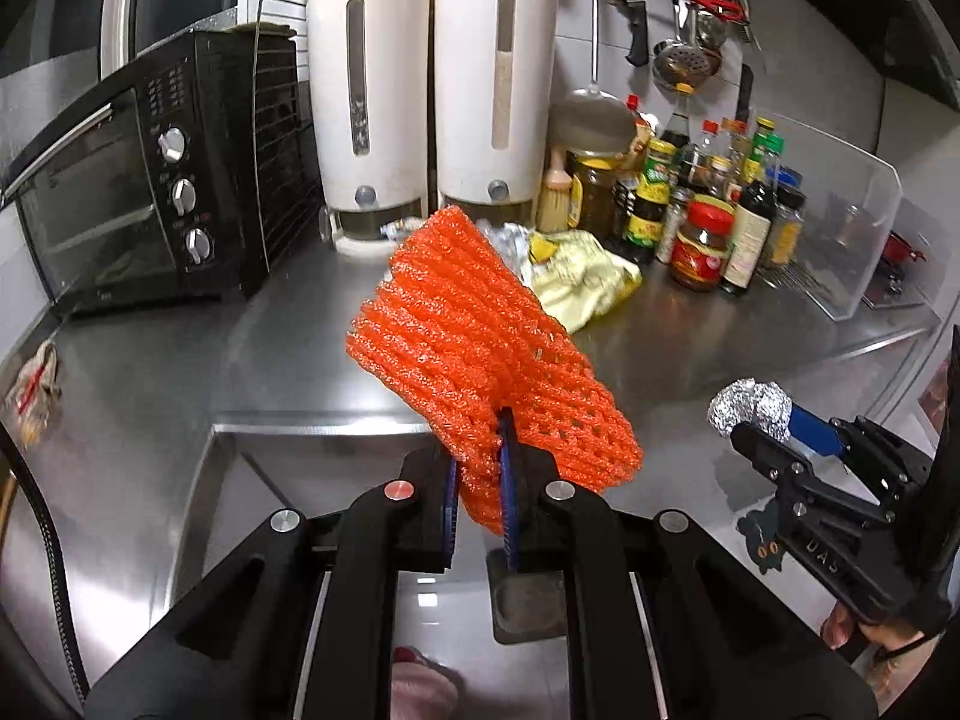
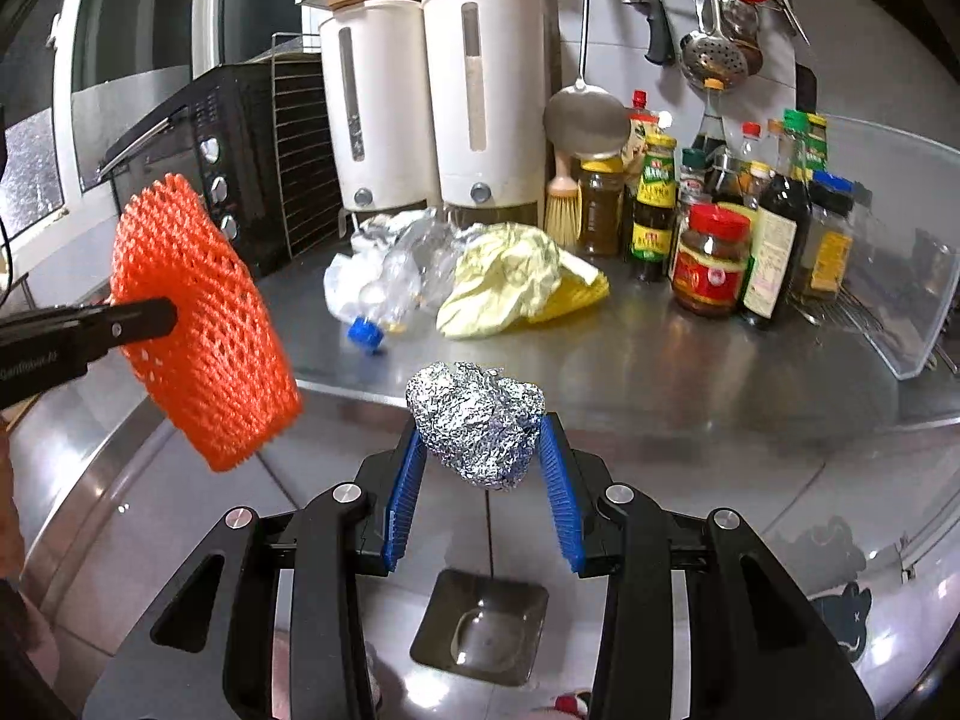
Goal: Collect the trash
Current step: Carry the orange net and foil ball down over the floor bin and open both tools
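My left gripper [image 1: 480, 483] is shut on an orange foam net [image 1: 474, 348], which sticks up and away from the jaws above the steel sink. The same orange foam net [image 2: 201, 324] shows at the left of the right wrist view, pinched by the left gripper [image 2: 171, 312]. My right gripper [image 2: 480, 450] is shut on a crumpled ball of aluminium foil [image 2: 477, 423], held between its blue pads [image 2: 405, 480]; the foil ball [image 1: 750, 408] also appears at the right of the left wrist view. On the counter lie a crushed clear plastic bottle [image 2: 384, 282] with a blue cap and a crumpled yellow wrapper [image 2: 510, 282].
A black toaster oven [image 1: 150, 180] stands at the left, two white dispensers [image 1: 432, 96] at the back, and several sauce bottles and jars [image 2: 714, 258] at the right beside a clear plastic guard [image 2: 900, 240]. The sink drain [image 2: 480, 624] lies below. A small wrapper [image 1: 36, 390] rests far left.
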### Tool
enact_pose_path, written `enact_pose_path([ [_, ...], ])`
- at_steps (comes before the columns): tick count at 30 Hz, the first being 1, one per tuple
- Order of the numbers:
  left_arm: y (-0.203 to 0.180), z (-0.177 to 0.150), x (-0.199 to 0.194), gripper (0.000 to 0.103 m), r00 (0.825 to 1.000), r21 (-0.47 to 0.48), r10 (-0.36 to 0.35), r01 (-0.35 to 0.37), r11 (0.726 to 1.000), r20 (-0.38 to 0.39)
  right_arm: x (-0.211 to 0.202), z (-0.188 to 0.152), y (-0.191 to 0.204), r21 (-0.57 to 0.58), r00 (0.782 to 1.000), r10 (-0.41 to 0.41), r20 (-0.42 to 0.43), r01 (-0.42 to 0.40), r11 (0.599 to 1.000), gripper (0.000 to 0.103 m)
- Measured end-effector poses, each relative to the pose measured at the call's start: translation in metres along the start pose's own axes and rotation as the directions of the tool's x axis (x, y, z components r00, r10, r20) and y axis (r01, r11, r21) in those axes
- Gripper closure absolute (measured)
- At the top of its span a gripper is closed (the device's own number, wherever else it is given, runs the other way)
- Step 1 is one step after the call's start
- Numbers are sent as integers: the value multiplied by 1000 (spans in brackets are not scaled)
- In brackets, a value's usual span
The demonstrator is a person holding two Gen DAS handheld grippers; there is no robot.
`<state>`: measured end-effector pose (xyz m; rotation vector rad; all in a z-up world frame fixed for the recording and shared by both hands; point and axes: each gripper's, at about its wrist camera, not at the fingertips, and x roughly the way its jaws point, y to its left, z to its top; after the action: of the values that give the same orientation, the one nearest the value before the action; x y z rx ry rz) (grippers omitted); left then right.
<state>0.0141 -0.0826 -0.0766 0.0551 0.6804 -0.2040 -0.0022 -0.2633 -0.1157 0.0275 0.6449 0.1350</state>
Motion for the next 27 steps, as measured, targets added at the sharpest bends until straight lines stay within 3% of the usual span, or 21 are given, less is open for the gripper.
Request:
enact_pose_path([
  [5,-1,-32,7,93,999,11,-23,24,1000,-24,1,-26,6,9,999,0,-33,0,1000,63],
  [12,-6,-84,56,93,988,0,-40,41,999,-148,41,-69,3,54,989,-2,-150,10,999,63],
  [15,-4,-108,87,93,977,-10,-36,35,999,-212,64,-89,-3,70,980,-10,-199,24,997,63],
  [21,-5,-156,158,93,936,-17,-37,33,999,-350,113,-130,-22,139,955,-6,-297,50,989,63],
  [27,-10,-195,225,93,899,-36,-33,19,999,-438,170,-174,-40,208,915,14,-402,77,975,63],
])
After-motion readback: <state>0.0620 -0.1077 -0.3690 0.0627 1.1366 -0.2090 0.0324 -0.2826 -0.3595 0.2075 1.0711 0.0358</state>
